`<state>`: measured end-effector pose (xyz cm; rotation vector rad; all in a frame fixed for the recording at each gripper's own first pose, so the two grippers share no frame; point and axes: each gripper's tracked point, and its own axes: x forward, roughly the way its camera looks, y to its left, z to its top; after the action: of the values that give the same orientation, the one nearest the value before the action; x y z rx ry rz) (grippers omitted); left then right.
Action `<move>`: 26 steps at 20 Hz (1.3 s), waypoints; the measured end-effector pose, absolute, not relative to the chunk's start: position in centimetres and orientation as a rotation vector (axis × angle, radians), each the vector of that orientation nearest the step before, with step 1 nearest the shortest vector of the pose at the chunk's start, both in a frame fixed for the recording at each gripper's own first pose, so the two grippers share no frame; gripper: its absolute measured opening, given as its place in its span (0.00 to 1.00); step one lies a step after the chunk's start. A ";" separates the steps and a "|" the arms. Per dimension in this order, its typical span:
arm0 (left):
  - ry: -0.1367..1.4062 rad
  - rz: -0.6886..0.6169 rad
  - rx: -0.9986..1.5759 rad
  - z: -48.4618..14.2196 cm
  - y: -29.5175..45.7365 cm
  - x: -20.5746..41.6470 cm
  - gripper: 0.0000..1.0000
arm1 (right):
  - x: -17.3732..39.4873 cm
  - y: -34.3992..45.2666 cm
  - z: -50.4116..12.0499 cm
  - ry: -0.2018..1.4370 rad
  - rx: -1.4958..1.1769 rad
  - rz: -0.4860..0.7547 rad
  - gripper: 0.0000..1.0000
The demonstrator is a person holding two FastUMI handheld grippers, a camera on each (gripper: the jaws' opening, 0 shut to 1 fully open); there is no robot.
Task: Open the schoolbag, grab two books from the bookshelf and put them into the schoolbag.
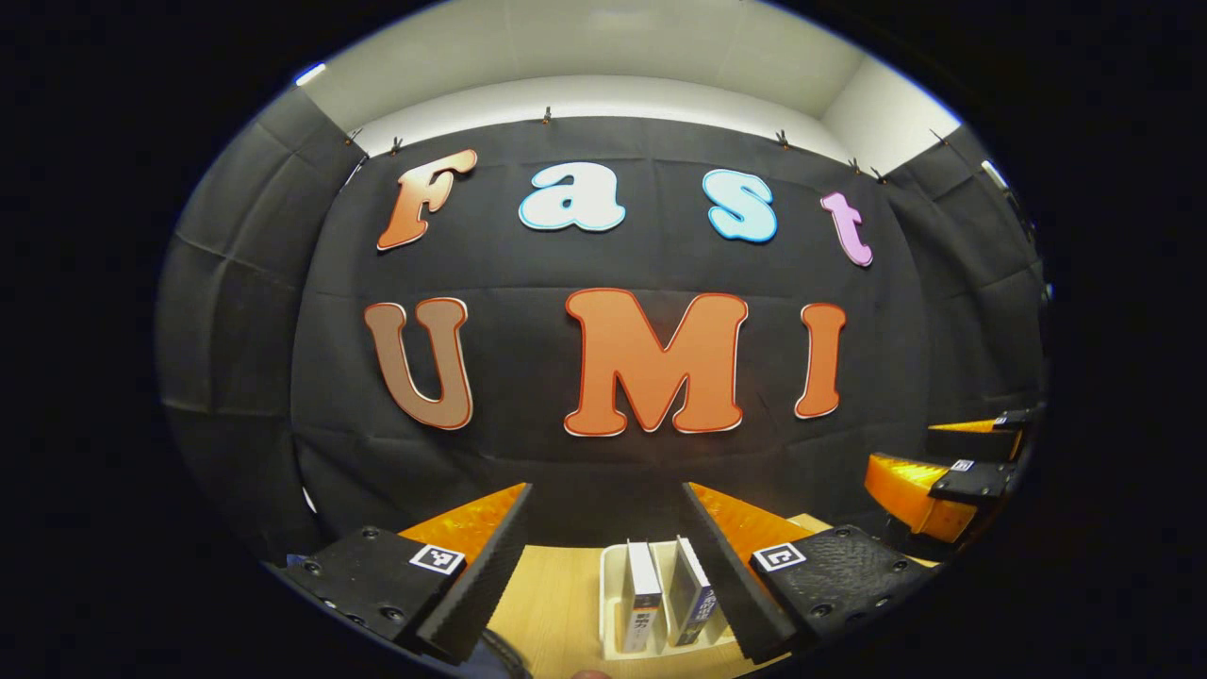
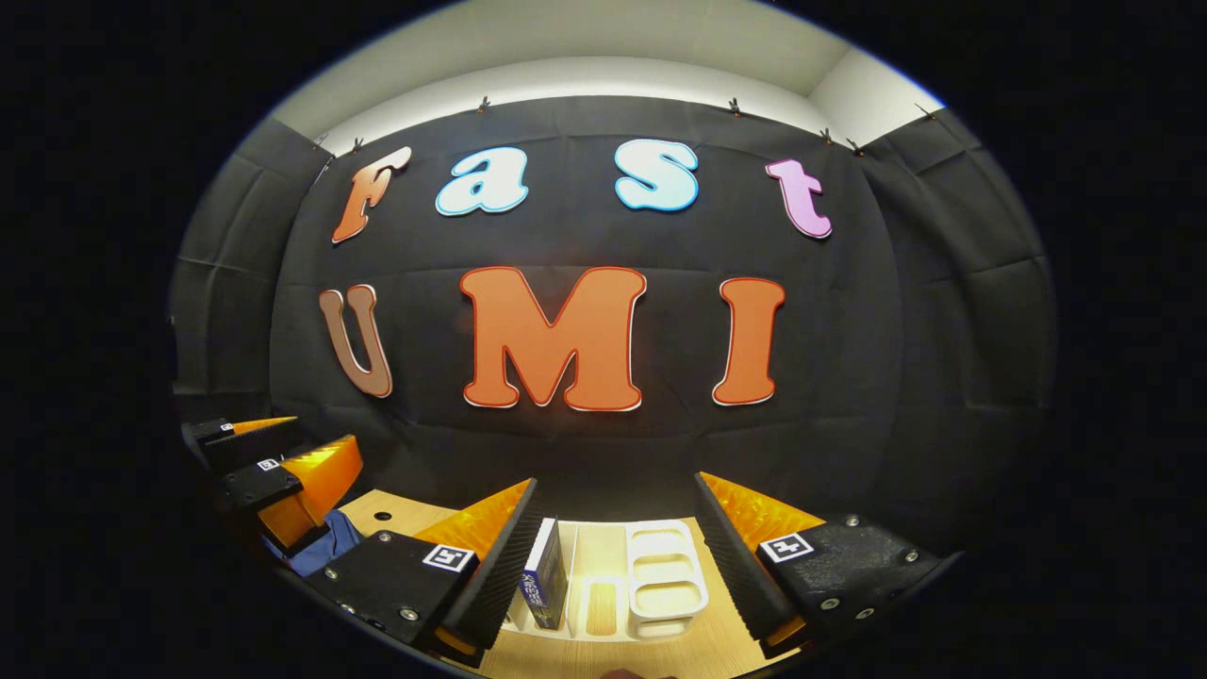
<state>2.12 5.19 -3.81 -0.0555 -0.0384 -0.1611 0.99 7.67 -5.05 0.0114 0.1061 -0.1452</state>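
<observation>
So both grippers were hanging up high, aimed at the back wall, with the table way down at the bottom of each view. Going left to right:

In the right gripper view there was a scrap of blue fabric [image 2: 321, 556] at about 8 o'clock, tucked just under the left gripper [image 2: 273, 471]. My guess is that was the schoolbag, but too little showed to say if it was unzipped. In the left gripper view, the left gripper [image 1: 603, 547] had its fingers spread wide, holding nothing.

Next over, the white bookshelf [image 1: 611, 604] sat on the wooden table [image 1: 556, 604] at roughly 6 o'clock between those fingers. Two books [image 1: 665, 594] stood upright in it, spines toward the camera, long axis vertical, with a gap between them.

In the right gripper view, the right gripper [image 2: 613, 547] was released too, nothing between the fingers. The same rack [image 2: 665, 571] lay at 6 o'clock, and one book [image 2: 547, 580] stood hard by that gripper's left finger at about 7 o'clock.

The bit that matters: the books were below and ahead of both tools, standing edge-up, so a grab looked like it'd need a drop straight down with the fingers either side of a cover. Both were about equally close. The left one looked better centred on the books, I'd say, while the right had the empty slots dead ahead.
</observation>
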 end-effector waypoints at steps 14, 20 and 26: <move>-0.020 -0.148 -0.057 -4.9 5.0 2.9 0.98 | 1.4 8.4 -6.5 0.139 0.015 -0.119 0.94; -0.008 -0.136 -0.039 -5.5 5.1 3.1 0.95 | 1.6 7.7 -7.0 0.147 0.015 -0.127 0.94; -0.024 -0.121 -0.018 -4.9 5.6 2.9 0.98 | 1.8 7.0 -7.4 0.156 0.019 -0.133 0.94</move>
<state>2.91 5.56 -4.89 -0.0175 -0.0244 -0.1208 1.81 7.03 -7.37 0.0190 0.1557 -0.1327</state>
